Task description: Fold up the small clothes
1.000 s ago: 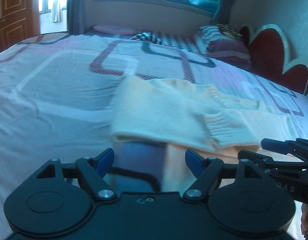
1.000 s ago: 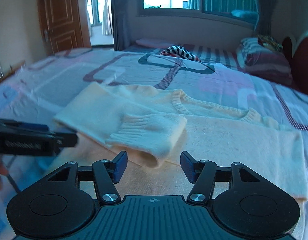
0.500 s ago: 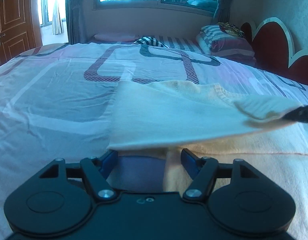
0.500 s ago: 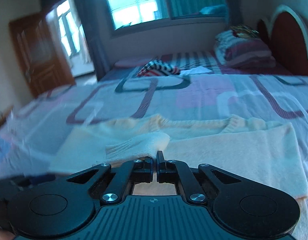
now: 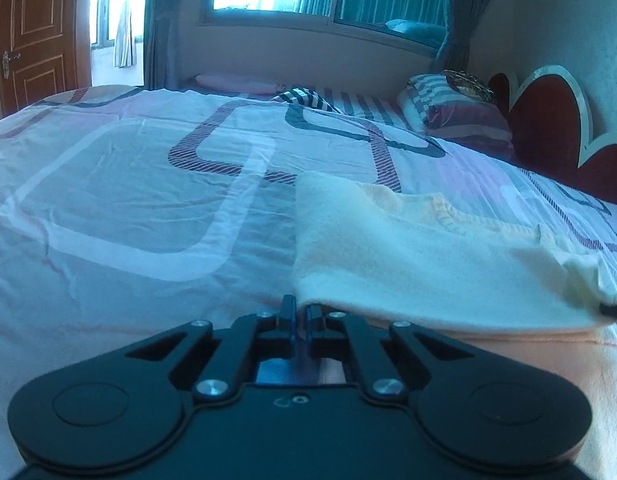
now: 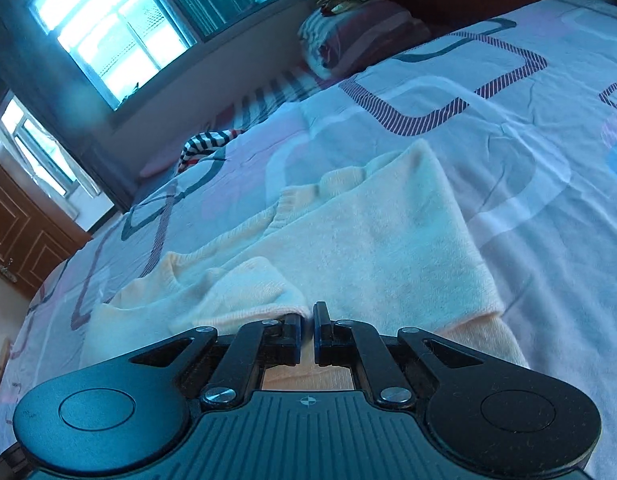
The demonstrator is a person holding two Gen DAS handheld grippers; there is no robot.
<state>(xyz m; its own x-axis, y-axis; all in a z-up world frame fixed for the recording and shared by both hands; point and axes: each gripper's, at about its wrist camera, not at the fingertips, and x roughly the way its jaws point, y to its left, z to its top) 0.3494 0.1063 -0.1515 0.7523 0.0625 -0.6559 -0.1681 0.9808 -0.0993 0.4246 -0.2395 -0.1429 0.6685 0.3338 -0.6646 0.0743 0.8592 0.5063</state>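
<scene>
A cream knitted sweater (image 5: 420, 264) lies on the patterned bedsheet (image 5: 140, 200), its side folded over the body. My left gripper (image 5: 301, 314) is shut on the sweater's near folded edge. In the right wrist view the sweater (image 6: 368, 240) lies across the bed with its neckline away from me. My right gripper (image 6: 307, 322) is shut on the ribbed sleeve cuff (image 6: 244, 292), holding it above the sweater's body. The view is tilted.
A striped garment (image 5: 304, 98) and a pink pillow (image 5: 236, 82) lie at the far end of the bed. A folded striped quilt (image 5: 456, 120) sits by the red headboard (image 5: 548, 136). A wooden door (image 5: 36, 32) stands at the left.
Both grippers were open a second ago. The right one shut on the sleeve cuff and lifted it to the right. The left one then shut on the sweater's folded edge.
</scene>
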